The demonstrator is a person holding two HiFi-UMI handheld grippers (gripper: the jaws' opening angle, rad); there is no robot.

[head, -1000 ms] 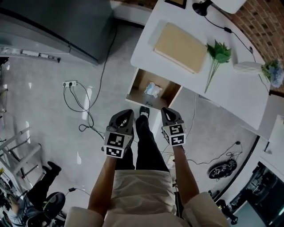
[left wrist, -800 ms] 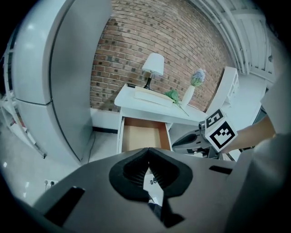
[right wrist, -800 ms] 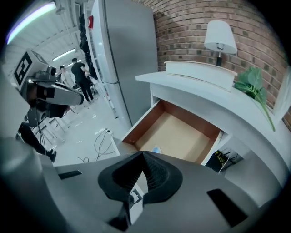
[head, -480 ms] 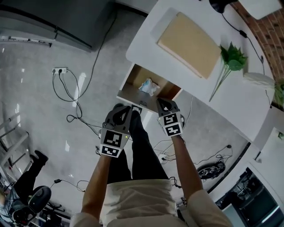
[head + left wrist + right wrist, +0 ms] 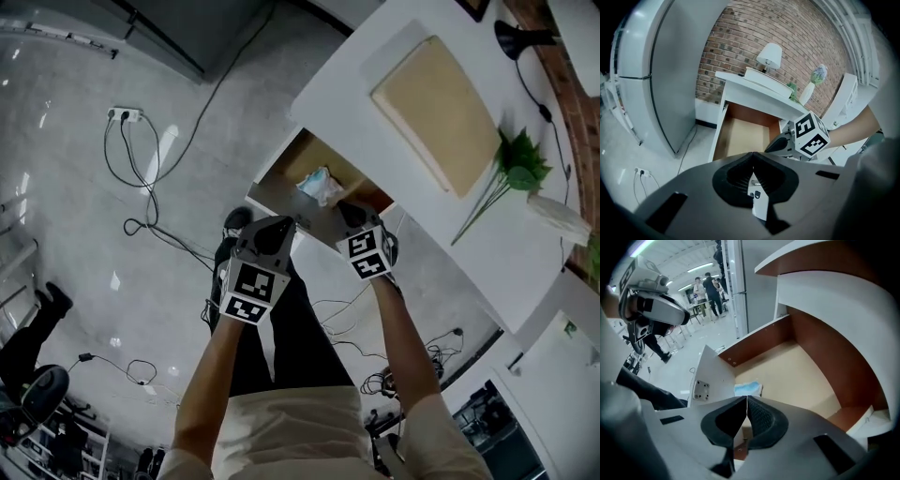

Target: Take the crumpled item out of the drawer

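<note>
The crumpled item (image 5: 320, 185), light blue and white, lies in the open wooden drawer (image 5: 281, 173) of the white desk (image 5: 412, 187). In the right gripper view the crumpled item (image 5: 748, 389) sits just beyond the tips, near the drawer's front panel (image 5: 710, 380). My right gripper (image 5: 347, 210) is shut and empty, hovering over the drawer's front edge, close to the item. My left gripper (image 5: 279, 227) is also shut and empty, just outside the drawer front, left of the right one. In the left gripper view the drawer (image 5: 743, 136) shows, but the item is hidden.
On the desk lie a tan board (image 5: 439, 111), a green plant (image 5: 518, 169) and a black lamp (image 5: 514, 39). A power strip (image 5: 125, 114) and cables trail across the floor. A grey cabinet (image 5: 675, 70) stands left of the desk. People stand far off (image 5: 705, 287).
Both grippers have moved forward toward the drawer, still shut. The right one now reaches the drawer's front edge near the item; the left one sits just short of it.
</note>
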